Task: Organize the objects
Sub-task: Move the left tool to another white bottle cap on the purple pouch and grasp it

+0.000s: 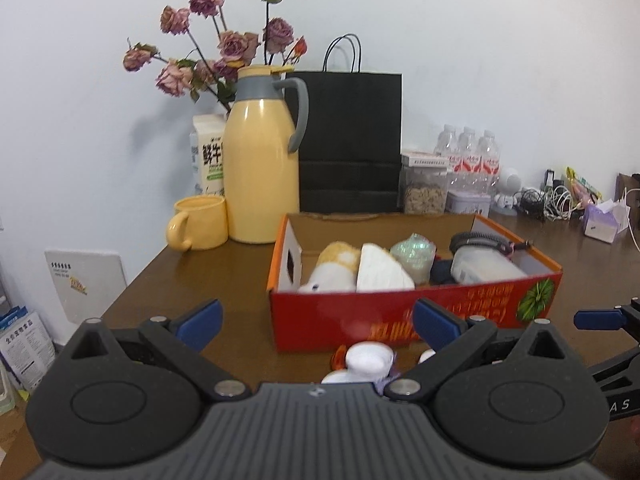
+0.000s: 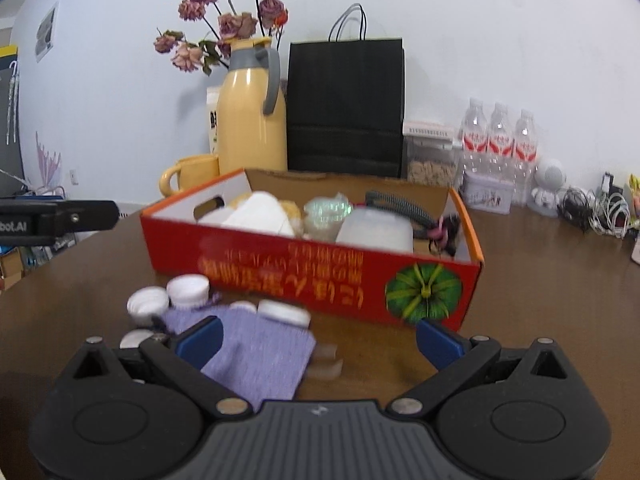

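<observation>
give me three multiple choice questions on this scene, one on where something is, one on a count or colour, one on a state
1. Where does the purple cloth lie?
A. inside the red box
B. on the table in front of the red box
C. on the black bag

2. How many water bottles stand at the back?
A. three
B. one
C. five

3. How is the right gripper?
A. shut on the cloth
B. shut on a cap
C. open, holding nothing

Answers: 1 B, the cloth rests on the table before the red box. 2 A, three red-labelled bottles stand side by side. 3 C, its blue pads stand wide apart.
</observation>
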Tool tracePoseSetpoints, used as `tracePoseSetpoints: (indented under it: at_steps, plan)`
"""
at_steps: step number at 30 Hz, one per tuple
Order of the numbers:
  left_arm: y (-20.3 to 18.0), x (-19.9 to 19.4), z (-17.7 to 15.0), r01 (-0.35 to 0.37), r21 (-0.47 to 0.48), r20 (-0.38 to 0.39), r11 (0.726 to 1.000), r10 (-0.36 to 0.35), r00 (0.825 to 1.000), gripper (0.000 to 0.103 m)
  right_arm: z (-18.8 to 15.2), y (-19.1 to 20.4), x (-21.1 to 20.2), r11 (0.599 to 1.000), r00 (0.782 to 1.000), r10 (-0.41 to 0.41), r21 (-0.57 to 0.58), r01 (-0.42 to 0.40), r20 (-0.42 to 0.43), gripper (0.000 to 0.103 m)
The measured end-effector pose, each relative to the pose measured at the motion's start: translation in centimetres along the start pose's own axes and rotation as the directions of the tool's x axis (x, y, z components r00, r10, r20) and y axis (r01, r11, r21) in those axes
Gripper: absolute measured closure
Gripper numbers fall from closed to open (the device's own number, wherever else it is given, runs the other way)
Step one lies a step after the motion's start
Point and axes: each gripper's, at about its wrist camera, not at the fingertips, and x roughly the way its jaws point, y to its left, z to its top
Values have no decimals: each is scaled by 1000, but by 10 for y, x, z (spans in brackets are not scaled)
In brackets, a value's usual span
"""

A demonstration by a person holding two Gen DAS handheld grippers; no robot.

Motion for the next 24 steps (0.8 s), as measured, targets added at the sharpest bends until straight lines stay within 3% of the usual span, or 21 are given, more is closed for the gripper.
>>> tracePoseSetpoints:
  at_steps: [10,18,24]
  plan:
    - [8,-8,-21,-19,-5,-68,1000,19,997,0,-17,-5,2,999,998,-21,27,23,-52,0]
    - [8,-6,-33,21,-12,-114,1000,-22,993,1,-17,-14,2,996,997,-60,67,63,-44,0]
    - [-8,1,-44,104,27,-158,994,-98,983,30,-17,-16,2,994,997,-72,84,75,-38,0]
